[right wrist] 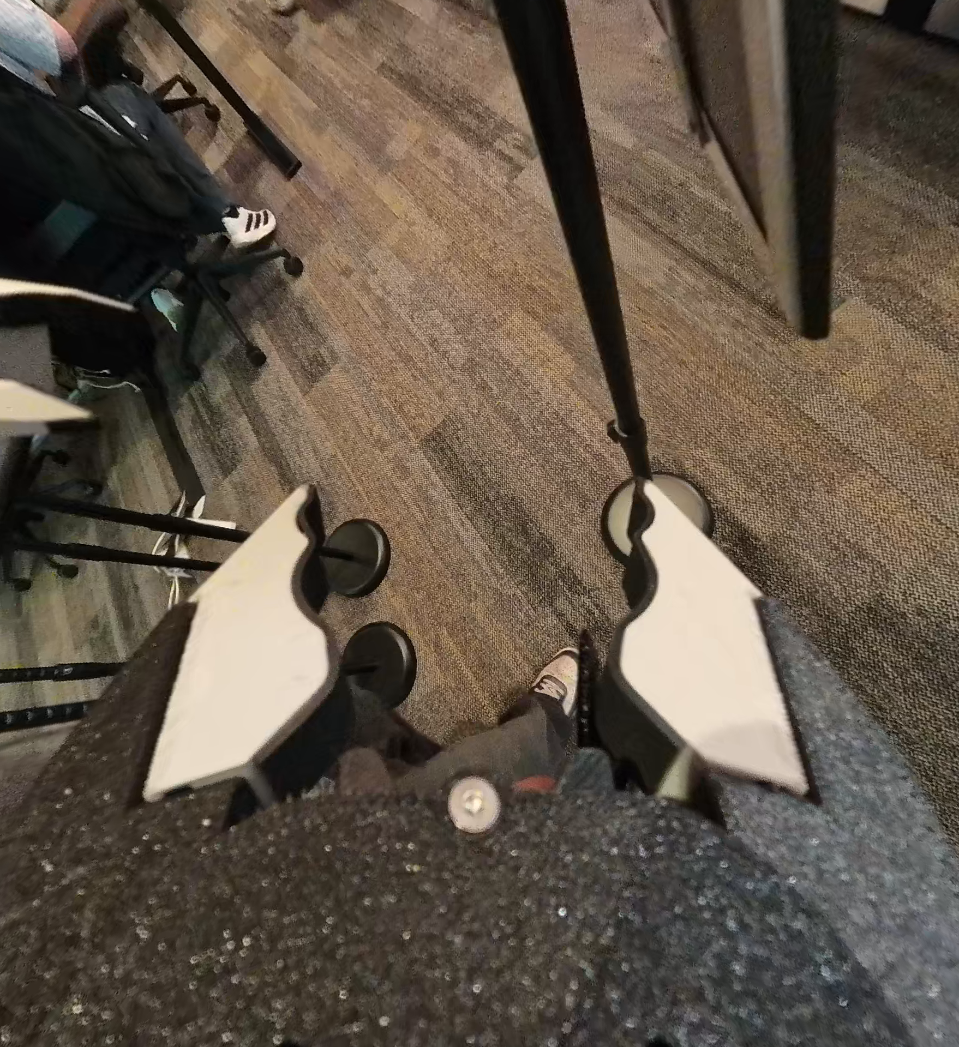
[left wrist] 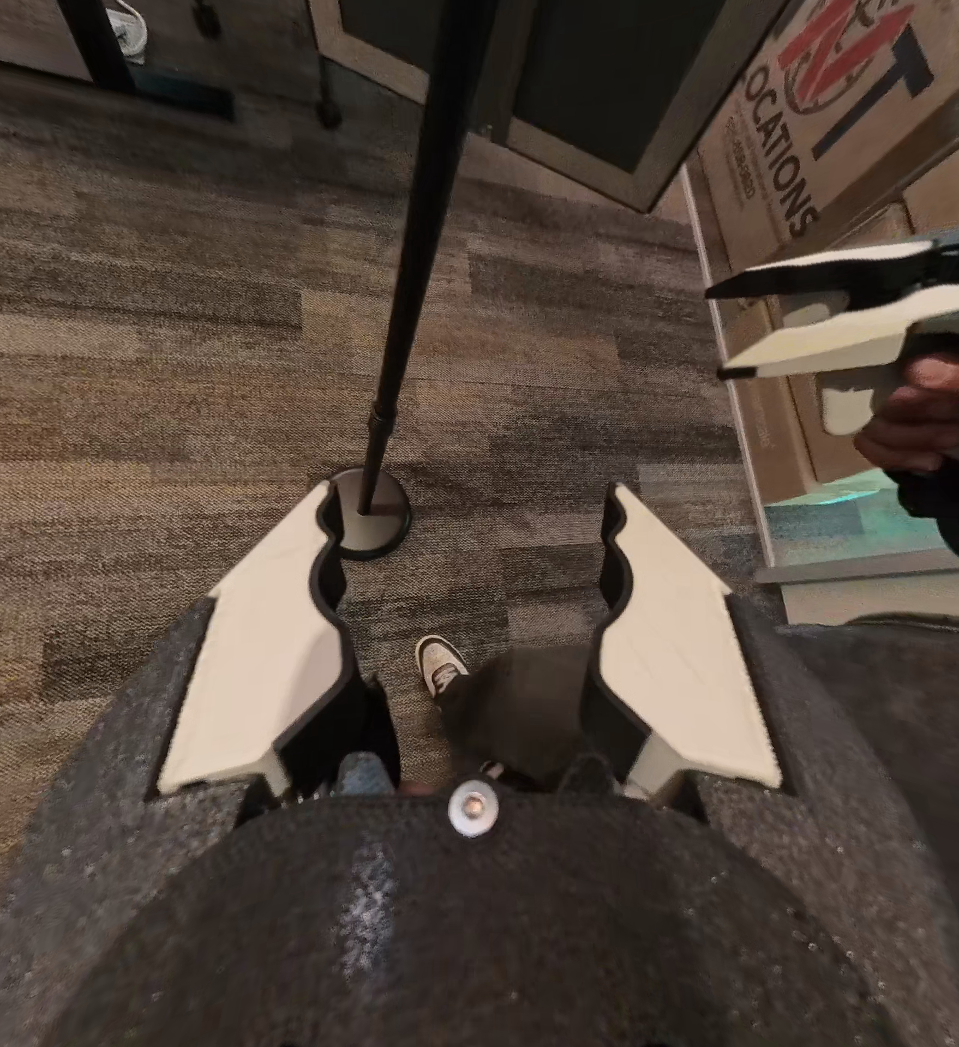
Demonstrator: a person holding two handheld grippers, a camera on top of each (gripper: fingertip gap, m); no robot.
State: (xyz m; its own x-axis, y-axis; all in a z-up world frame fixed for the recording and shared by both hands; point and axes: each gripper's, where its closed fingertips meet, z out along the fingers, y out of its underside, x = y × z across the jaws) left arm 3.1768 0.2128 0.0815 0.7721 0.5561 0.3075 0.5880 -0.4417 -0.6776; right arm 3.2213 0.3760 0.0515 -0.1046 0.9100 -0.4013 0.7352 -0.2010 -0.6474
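— Both tools point down at the carpet (left wrist: 182, 340), and neither has hold of anything. Left tool (left wrist: 471, 510): jaws spread wide, only floor showing between them.

— And the right tool (right wrist: 474, 504)?

— Same, wide apart and empty. It also shows at the edge of the left wrist view, gripped by a hand (left wrist: 930, 419) and carried in the air, fingers parted.

— What is nearest?

— A black pole (left wrist: 409, 255) rising from a round grey base (left wrist: 372, 524) on the carpet. In the left wrist view the base sits just past the tip of that tool's left finger; in the right wrist view it is partly hidden behind the right finger. Whether anything touches, I cannot tell. Two smaller black round bases (right wrist: 358, 558) lie by the right tool's left finger, with thin rods running off sideways.

— Risks?

— My judgement: a tool swung sideways could knock the pole, and a tall pole on a small base may tip. A white shoe (left wrist: 440, 665) stands close below, so a step could catch a base. Rolling chairs (right wrist: 228, 300) and a seated person's legs stand well apart. A printed cardboard box (left wrist: 806, 141) leans at the right.
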